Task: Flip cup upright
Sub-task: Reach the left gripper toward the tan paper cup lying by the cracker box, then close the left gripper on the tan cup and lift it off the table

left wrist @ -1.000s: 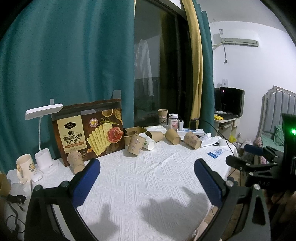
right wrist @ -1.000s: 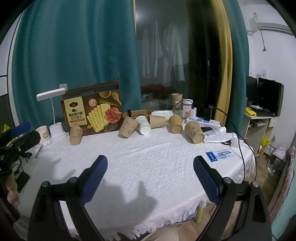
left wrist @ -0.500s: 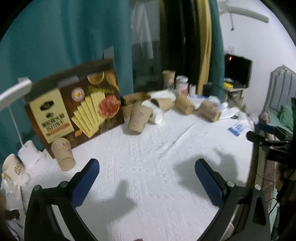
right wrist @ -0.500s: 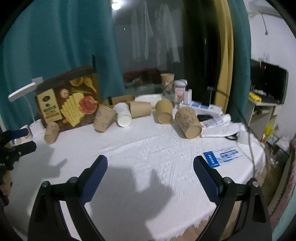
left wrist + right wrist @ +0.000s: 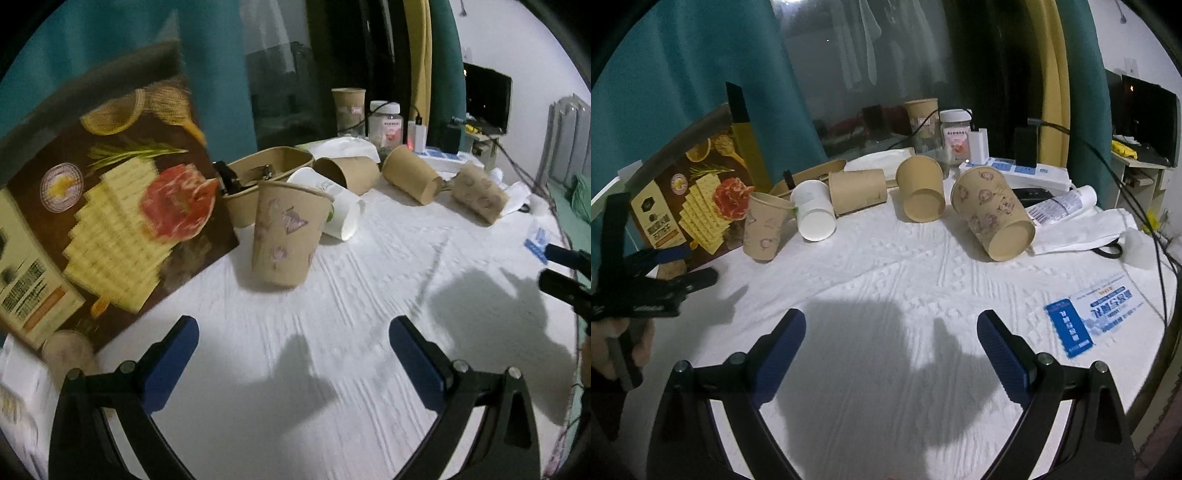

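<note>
Jaws of the left gripper (image 5: 293,349) are being held wide apart over the white tablecloth (image 5: 332,314), with nothing between the blue pads. The right gripper (image 5: 891,341) is likewise being held spread open and empty above the cloth.

Directly ahead of the left gripper, a patterned brown paper cup (image 5: 286,232) is being shown mouth up but tilted, its rim resting against a white cup (image 5: 338,210) lying on its side. Behind the white cup, a plain brown cup (image 5: 347,173) is lying with its mouth toward the left camera; no contents are visible in it. Further right, a second plain brown cup (image 5: 412,179) and a patterned cup (image 5: 478,197) are lying on their sides, well apart from both grippers. An oval kraft tray (image 5: 266,177) behind the tilted cup is holding dark items that cannot be identified.

In the right wrist view, an upright brown cup (image 5: 923,118) and a white-lidded jar (image 5: 956,133) are standing at the back edge by the window.

A cracker box (image 5: 110,206) is being leaned at the left, with a small cup (image 5: 66,350) at its lower corner. A blue-and-white card (image 5: 1097,314) is lying on the cloth at the right. Teal curtains (image 5: 683,74) and a dark screen (image 5: 1148,118) are being seen beyond the table.
</note>
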Available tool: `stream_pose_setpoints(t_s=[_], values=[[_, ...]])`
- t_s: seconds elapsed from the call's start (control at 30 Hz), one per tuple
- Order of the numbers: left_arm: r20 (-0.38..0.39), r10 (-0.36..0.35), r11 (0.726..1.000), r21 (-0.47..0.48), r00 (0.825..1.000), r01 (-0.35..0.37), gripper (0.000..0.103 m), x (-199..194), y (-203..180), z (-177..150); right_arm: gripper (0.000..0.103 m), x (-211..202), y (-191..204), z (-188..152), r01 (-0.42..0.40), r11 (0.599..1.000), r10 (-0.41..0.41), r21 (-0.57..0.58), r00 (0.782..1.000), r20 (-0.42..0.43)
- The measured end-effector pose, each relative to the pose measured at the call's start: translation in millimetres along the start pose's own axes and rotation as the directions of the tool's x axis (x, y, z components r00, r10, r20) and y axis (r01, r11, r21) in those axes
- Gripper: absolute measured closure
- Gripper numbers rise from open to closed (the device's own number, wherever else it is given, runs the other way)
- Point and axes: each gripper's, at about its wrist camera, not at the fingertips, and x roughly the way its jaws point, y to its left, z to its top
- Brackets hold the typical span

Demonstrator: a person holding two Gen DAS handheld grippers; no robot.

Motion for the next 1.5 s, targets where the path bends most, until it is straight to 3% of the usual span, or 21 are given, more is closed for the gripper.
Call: stream_pose_setpoints(t_s=[0.17, 0.37, 0.43, 0.5, 0.53, 0.7, 0.9, 1.07, 1.2, 1.3, 1.5], values=[[0.008, -0.002, 1.0, 0.013, 1.0, 0.002, 0.0, 40.0, 8.0, 17.7, 0.01, 11.6, -8.0, 0.9, 0.016, 1.0, -0.015, 0.024, 1.0, -0.015], [-0.033, -0.023, 0.999, 0.025, 0.999, 0.024, 0.013, 82.9, 18.7, 30.6, 0.01, 14.8, -15.6, -4.0, 0.04, 0.998, -0.039, 0.044, 0.999, -0.037], [-0.048, -0.029, 0.999, 0.029, 0.998, 0.031, 0.022, 93.5, 19.4, 34.6, 0.01, 13.6, -16.9, -5.9, 0.047, 0.998, -0.045, 0.047, 0.998, -0.04], [-0.077, -0.055, 0.998, 0.019, 0.996, 0.056, 0.044, 101.0, 21.9, 35.9, 0.01, 11.7, -17.6, -7.3, 0.055, 0.997, -0.052, 0.05, 0.998, -0.044], [-0.097, -0.07, 0.997, 0.003, 0.993, 0.071, 0.045, 103.4, 23.3, 36.2, 0.01, 10.2, -17.7, -8.1, 0.057, 0.997, -0.055, 0.051, 0.998, -0.044], [-0.083, -0.129, 0.991, -0.048, 0.988, 0.125, 0.045, 83.1, 24.2, 33.4, 0.01, -2.3, -13.4, -10.2, 0.055, 0.997, -0.053, 0.052, 0.998, -0.034], [-0.085, -0.203, 0.975, -0.108, 0.975, 0.194, 0.045, 16.3, 9.0, 17.0, 0.01, -30.1, 1.2, -17.2, 0.022, 0.999, -0.022, 0.048, 1.0, -0.001], [-0.09, -0.306, 0.933, -0.227, 0.948, 0.28, 0.045, -46.5, -4.2, -25.3, 0.01, -63.7, 13.0, -34.3, -0.003, 0.999, 0.002, 0.036, 1.0, 0.019], [-0.11, -0.409, 0.871, -0.345, 0.906, 0.351, 0.045, -77.7, -10.0, -64.5, 0.01, -87.3, 18.8, -56.7, -0.012, 0.999, 0.012, 0.03, 1.0, 0.012], [-0.119, -0.445, 0.834, -0.415, 0.887, 0.363, 0.045, -101.9, -21.1, -92.6, 0.01, -101.5, 22.0, -76.0, -0.02, 0.999, 0.02, 0.036, 1.0, -0.005], [-0.137, -0.536, 0.728, -0.575, 0.833, 0.373, 0.045, -125.3, -38.2, -139.9, 0.01, -122.7, 27.1, -101.8, -0.037, 0.999, 0.038, 0.039, 0.999, -0.024]])
